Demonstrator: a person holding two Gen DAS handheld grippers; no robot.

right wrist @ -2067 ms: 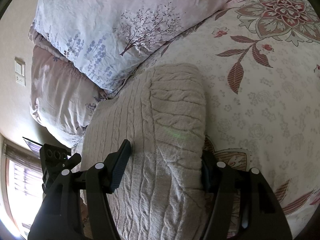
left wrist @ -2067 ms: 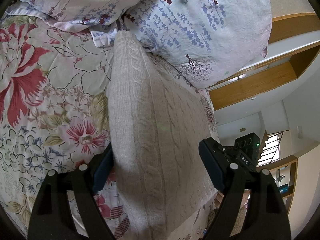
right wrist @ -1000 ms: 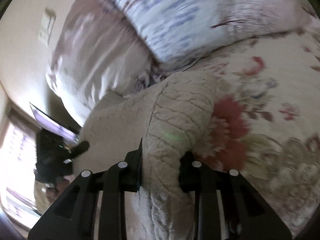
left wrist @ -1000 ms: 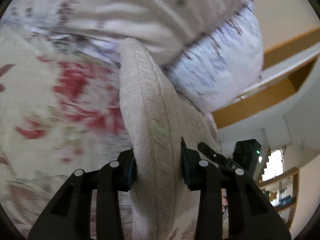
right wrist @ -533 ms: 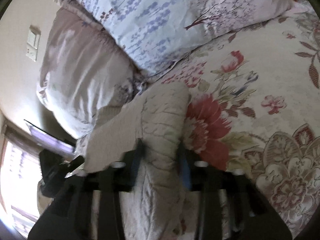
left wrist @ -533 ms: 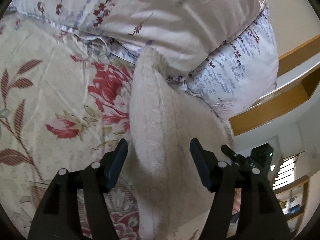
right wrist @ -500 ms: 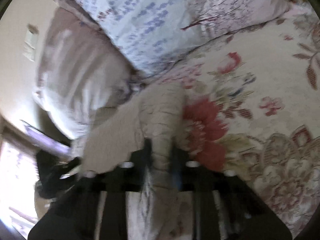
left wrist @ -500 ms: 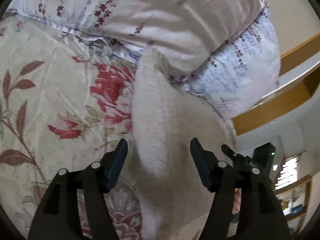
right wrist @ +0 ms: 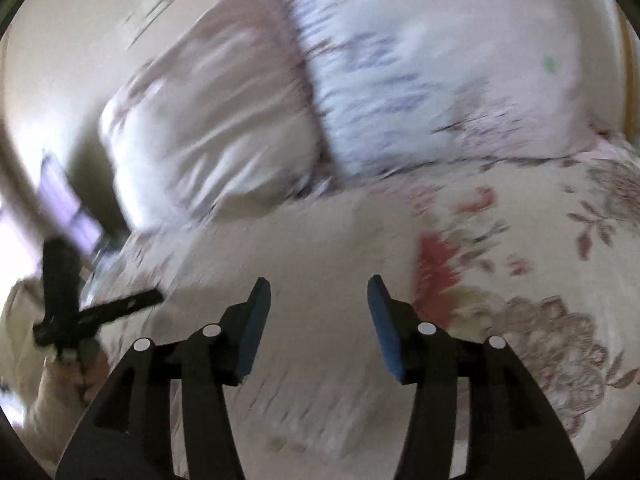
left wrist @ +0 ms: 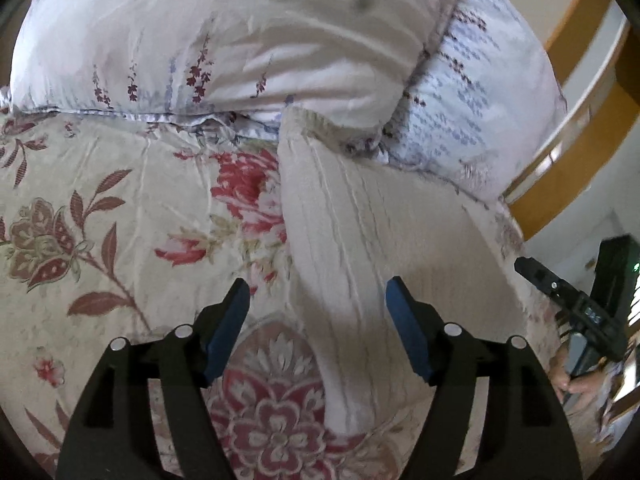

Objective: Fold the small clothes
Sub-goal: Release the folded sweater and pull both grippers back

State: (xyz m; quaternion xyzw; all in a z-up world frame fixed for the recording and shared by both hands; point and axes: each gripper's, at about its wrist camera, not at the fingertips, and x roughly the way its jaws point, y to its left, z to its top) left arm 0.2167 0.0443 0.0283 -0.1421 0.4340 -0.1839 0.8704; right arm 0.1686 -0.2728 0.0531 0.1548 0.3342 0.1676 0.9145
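left gripper [left wrist: 318, 300]: clamped on the folded sweater [left wrist: 360, 248] a second ago, now spread wide, nothing held | right gripper [right wrist: 318, 300]: likewise released, pads parted | sweater: carried from mid-bedspread [left wrist: 100, 200], now laid flat with its far end against the pillows [left wrist: 248, 36] | right view: now motion-blurred

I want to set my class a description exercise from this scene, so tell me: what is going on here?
A person is folding a beige knitted garment on a bed with a floral bedspread, using a hand-held gripper in each hand. The garment lies folded, its far end against the pillows. Both the left hand-held gripper and the right hand-held gripper are open and hold nothing. The right view is blurred.
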